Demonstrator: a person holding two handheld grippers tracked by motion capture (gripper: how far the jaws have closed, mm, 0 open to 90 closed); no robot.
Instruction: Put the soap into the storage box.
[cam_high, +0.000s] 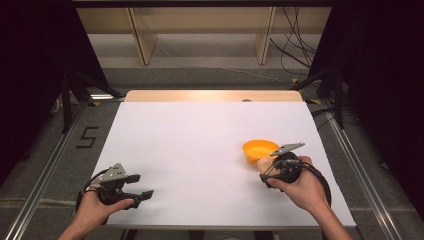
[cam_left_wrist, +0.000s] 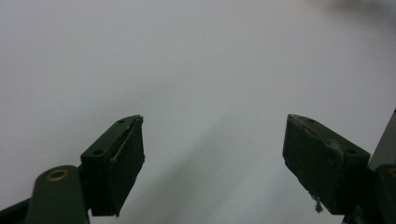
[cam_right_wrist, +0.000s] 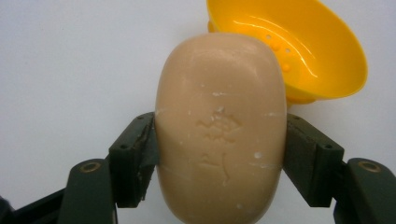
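- Soap bar (cam_right_wrist: 220, 128), beige and oval with a faint stamped mark, sits clamped between the jaws of the right gripper (cam_right_wrist: 219, 158), whose pads press on its two long sides.
- In the high view the soap bar (cam_high: 263, 163) is held just above the white desk (cam_high: 200, 150), right beside the near edge of the orange soap dish (cam_high: 260, 149), on the person's right side.
- Judging by how things lie, the pick-up is done: the bar is off the desk and in a firm hold. What is left, most likely, is carrying it over the rim and setting it down in the dish, then letting go.
- Orange soap dish (cam_right_wrist: 299, 51) is a shallow bowl with small drain holes and bumps in its floor. It holds nothing; the bar is not yet inside it, and whether it touches the near rim I cannot tell.
- Left gripper (cam_high: 142, 186) hovers low over the near left part of the desk, well apart from the dish. Its jaws stand wide with nothing between them, as the left gripper view (cam_left_wrist: 215, 140) shows bare white surface in the gap.
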